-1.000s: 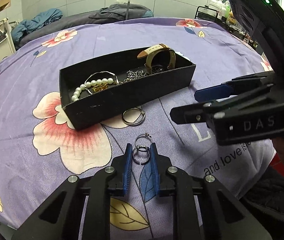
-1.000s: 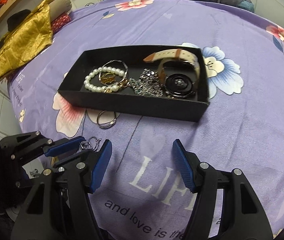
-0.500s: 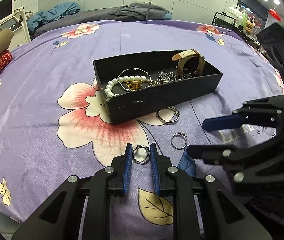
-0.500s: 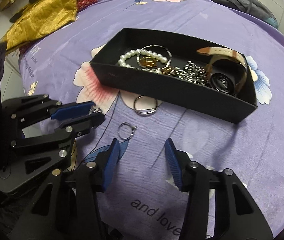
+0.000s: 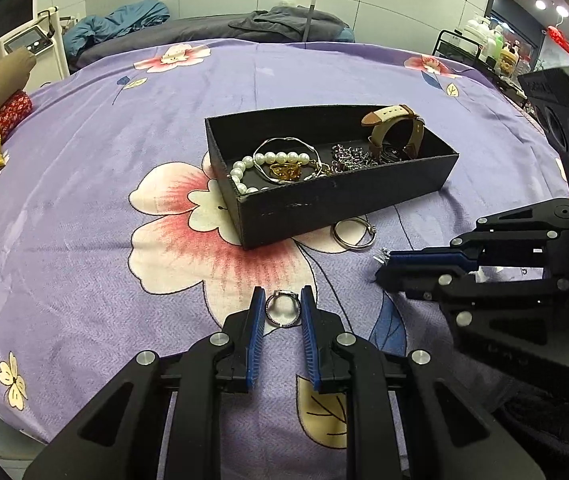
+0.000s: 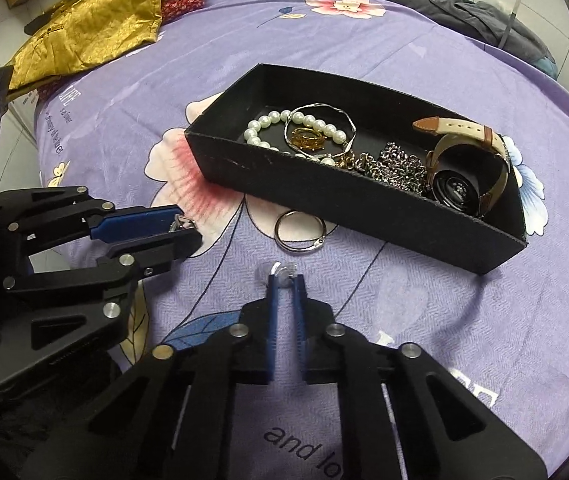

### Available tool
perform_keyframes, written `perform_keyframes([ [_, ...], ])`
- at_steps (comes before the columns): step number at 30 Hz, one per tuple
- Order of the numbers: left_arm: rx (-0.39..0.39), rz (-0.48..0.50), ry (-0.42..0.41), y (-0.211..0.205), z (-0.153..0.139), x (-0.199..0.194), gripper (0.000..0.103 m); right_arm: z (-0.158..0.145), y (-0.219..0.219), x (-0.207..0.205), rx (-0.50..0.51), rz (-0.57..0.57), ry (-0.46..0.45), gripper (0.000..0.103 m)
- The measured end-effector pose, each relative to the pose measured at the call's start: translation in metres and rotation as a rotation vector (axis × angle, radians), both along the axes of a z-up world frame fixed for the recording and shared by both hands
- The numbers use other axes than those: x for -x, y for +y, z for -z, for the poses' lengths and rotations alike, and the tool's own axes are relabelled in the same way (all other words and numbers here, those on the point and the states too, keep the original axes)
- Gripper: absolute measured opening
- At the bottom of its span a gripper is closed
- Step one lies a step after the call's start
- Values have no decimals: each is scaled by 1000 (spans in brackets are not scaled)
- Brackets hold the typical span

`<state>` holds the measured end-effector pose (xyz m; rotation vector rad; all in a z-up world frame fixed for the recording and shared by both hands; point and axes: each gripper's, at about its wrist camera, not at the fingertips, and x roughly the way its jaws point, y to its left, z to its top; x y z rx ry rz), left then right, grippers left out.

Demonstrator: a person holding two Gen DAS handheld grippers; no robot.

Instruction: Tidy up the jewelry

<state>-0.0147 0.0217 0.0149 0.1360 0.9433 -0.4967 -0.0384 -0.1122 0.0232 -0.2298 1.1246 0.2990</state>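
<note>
Left gripper (image 5: 282,312), blue ribbed pads, clamped on a thin silver ring with a beaded rim (image 5: 281,312), upright, just above purple woven floral bedspread (image 5: 84,160). At 12 o'clock, long black cardboard tray (image 5: 324,204), matte with scuffed edges: pearl bracelet (image 5: 260,164), silver chain (image 5: 350,157), tan leather-strapped watch (image 5: 394,124) inside. Double silver hoop (image 5: 353,233) flat on cloth, just beside tray's near wall. At 3 o'clock, right gripper (image 6: 285,280) pinched on a small blurred silver ring (image 6: 283,269). Open cloth all round.
</note>
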Motion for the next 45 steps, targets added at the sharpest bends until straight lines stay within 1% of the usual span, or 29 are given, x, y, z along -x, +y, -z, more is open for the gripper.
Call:
perform_keyframes([
  [5, 0, -3, 4, -1, 0, -1, 18, -2, -10, -3, -55, 37, 26, 3],
  [16, 4, -8, 8, 0, 0, -1, 18, -3, -32, -6, -161, 120, 96, 3],
  [18, 13, -12, 13, 1, 0, -2, 18, -4, -31, -5, -160, 107, 98, 3],
  [21, 16, -13, 15, 2, 1, -3, 18, -4, -21, -1, -107, 65, 72, 5],
  [22, 13, -10, 13, 2, 1, -3, 18, -4, -18, 0, -94, 54, 65, 8],
  [24, 7, -6, 11, 1, 1, -3, 18, -4, -15, 1, -106, 33, 65, 23],
  [25, 6, -5, 11, 1, 1, -3, 18, -5, -13, 1, -122, 27, 68, 44],
  [26, 7, -3, 12, 1, 1, -3, 18, -5, -13, 1, -120, 21, 61, 56],
  [27, 9, -1, 13, 2, 1, -3, 18, -7, -12, 3, -112, 23, 40, 56],
  [28, 13, 0, 15, 2, 1, -3, 18, -7, -9, 4, -83, 13, 26, 56],
  [30, 18, 0, 16, 3, 2, -3, 18, -4, -3, 5, -38, -14, 24, 49],
  [31, 19, 1, 15, 3, 2, -3, 18, -3, -1, 6, -21, -23, 22, 43],
  [35, 21, 4, 15, 3, 2, -3, 18, -1, 6, 7, 12, -59, -4, 35],
  [37, 31, 4, 21, 4, 2, -5, 18, 0, 13, 7, 27, -83, -16, 33],
  [40, 48, 5, 33, 7, 2, -6, 18, 2, 20, 10, 48, -131, -32, 33],
  [44, 49, 10, 35, 7, 2, -7, 18, 3, 20, 9, 28, -134, -31, 33],
  [45, 48, 10, 35, 6, 2, -7, 18, 3, 19, 9, 24, -128, -36, 30],
])
